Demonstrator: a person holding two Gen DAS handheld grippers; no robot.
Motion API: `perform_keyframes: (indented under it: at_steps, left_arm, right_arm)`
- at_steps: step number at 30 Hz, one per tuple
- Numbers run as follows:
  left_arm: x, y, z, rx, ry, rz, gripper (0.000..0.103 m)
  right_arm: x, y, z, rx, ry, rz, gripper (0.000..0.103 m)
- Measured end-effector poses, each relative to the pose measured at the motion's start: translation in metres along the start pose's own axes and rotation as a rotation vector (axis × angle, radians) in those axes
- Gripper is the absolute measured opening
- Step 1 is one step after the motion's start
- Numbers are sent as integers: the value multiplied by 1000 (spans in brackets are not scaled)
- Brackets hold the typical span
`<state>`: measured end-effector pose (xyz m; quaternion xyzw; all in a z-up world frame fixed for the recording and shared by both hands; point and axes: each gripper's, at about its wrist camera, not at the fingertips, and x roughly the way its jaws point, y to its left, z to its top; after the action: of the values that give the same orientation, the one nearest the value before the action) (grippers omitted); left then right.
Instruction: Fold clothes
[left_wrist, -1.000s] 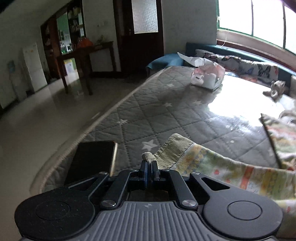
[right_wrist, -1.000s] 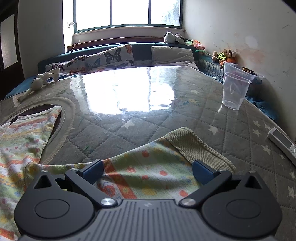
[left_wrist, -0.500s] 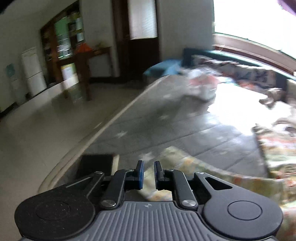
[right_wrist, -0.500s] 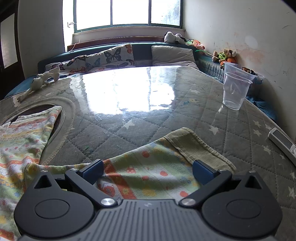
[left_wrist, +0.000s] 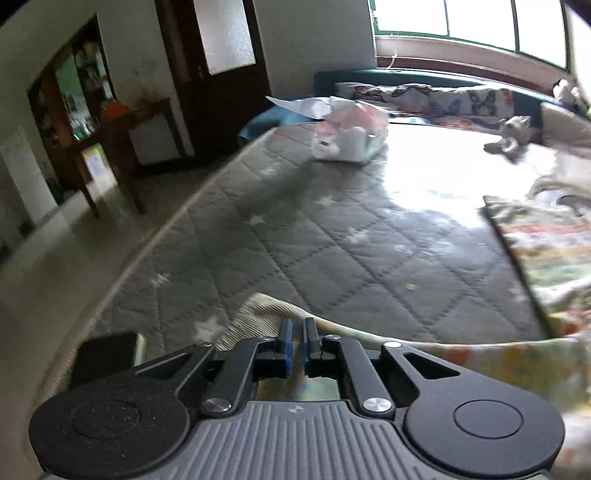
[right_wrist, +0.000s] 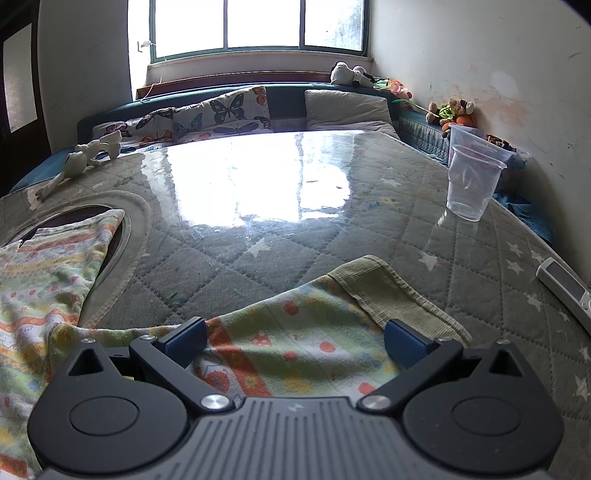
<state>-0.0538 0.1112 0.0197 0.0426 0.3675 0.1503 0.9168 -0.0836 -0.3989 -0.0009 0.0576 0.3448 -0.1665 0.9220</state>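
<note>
A quilted grey mattress (right_wrist: 369, 236) under clear plastic fills both views, and a printed garment (right_wrist: 280, 343) lies across its near end.

The left gripper (left_wrist: 298, 334) has its jaws drawn almost together, a thin sliver of gap between the blue pads (left_wrist: 286, 345). They sit at the garment's ribbed cuff (left_wrist: 258, 317), and cloth shows in the gap below the pads, so they seem to pinch the cuff's edge, though the bite itself is blurred. The gripper tilts down toward the mattress. A dark phone (left_wrist: 107, 350) lies just left of the jaws at the mattress edge, and a crumpled plastic bag (left_wrist: 347, 136) sits well ahead of them.

The right gripper (right_wrist: 295, 339) has its jaws spread wide, holding nothing. It hangs tilted down over the garment, which runs beneath and between the fingers; whether the pads touch the cloth I cannot tell. The other ribbed cuff (right_wrist: 391, 291) lies just ahead of the right finger. A clear cup (right_wrist: 471, 181) stands well ahead to the right, and a remote (right_wrist: 565, 288) lies right of the jaws.
</note>
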Motion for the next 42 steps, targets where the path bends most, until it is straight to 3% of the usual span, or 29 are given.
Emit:
perform_keyframes:
  at_steps: [3,6,8,10,11,12,18,25,32,39,42]
  left_arm:
    - [1,2,10,-4,32,-28,5]
    - [-7,2,23,-66,50,-145,7]
    - [-16,-11,32,-57,34,-214,11]
    - [-25,-28,42,-23,14,-278,27]
    - [-28,-40,48,2,4,-311,41]
    - [-29,-50,52,25,-3,-330,46]
    - [-9,-106,78,143,-15,-369,46]
    - [25,-133,93,195,16,-382,44]
    - [48,-139,95,202,56,-399,26]
    - [50,-145,97,241,35,-432,9]
    - [51,-147,99,246,24,-444,5]
  right_arm:
    - [-1,0,3,-14,11,7,103]
    - [-5,5,10,-54,15,14,103]
    - [-9,12,16,-91,14,55,103]
    - [-12,22,23,-126,13,94,102]
    - [-12,28,26,-144,14,116,101]
    - [-12,32,29,-155,16,136,98]
    - [3,73,53,-213,49,288,78]
    - [31,114,73,-270,78,388,60]
    - [65,143,90,-281,101,409,47]
    - [86,151,94,-265,131,420,26]
    - [86,153,94,-270,125,415,9]
